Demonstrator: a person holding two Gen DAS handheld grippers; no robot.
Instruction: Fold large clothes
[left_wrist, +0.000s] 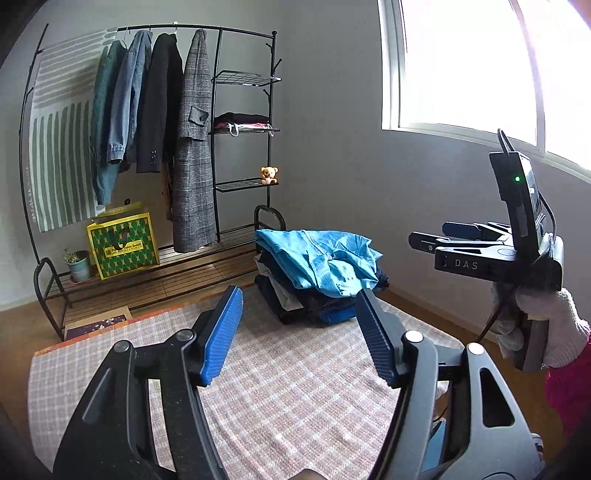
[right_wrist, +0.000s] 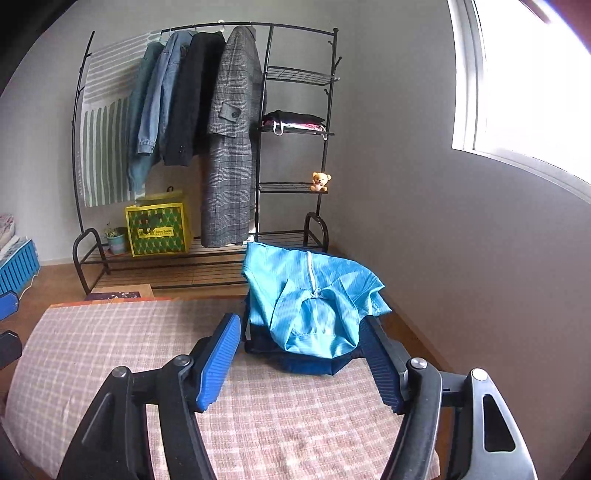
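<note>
Blue ribbed pads (left_wrist: 221, 336) sit closest, on the left gripper (left_wrist: 301, 306). Its jaws are spread wide apart with nothing between them but air. They hang over a checked mat (left_wrist: 280, 387) on the floor.

At the far right corner of the mat is a pile of folded clothes (left_wrist: 317, 280). A light blue shirt (left_wrist: 321, 258) lies on top of the pile, a bit crumpled, with dark blue clothes under it.

The right gripper (right_wrist: 303, 345) hangs over the same mat, near that pile. Its jaws are spread wide too and pinch nothing. The blue shirt (right_wrist: 314, 295) shows just past its tips. In the left view this gripper is seen from the side, held by a hand in a white glove (left_wrist: 550, 325).

By the back wall stands a black clothes rack (left_wrist: 218, 129). A grey checked coat (left_wrist: 194, 147) and jackets hang on it. A small teddy bear (left_wrist: 269, 175) sits on one shelf. A yellow and green bag (left_wrist: 123, 243) and a little plant pot (left_wrist: 79, 267) stand on its bottom part. A bright window (left_wrist: 469, 66) is on the right wall.
</note>
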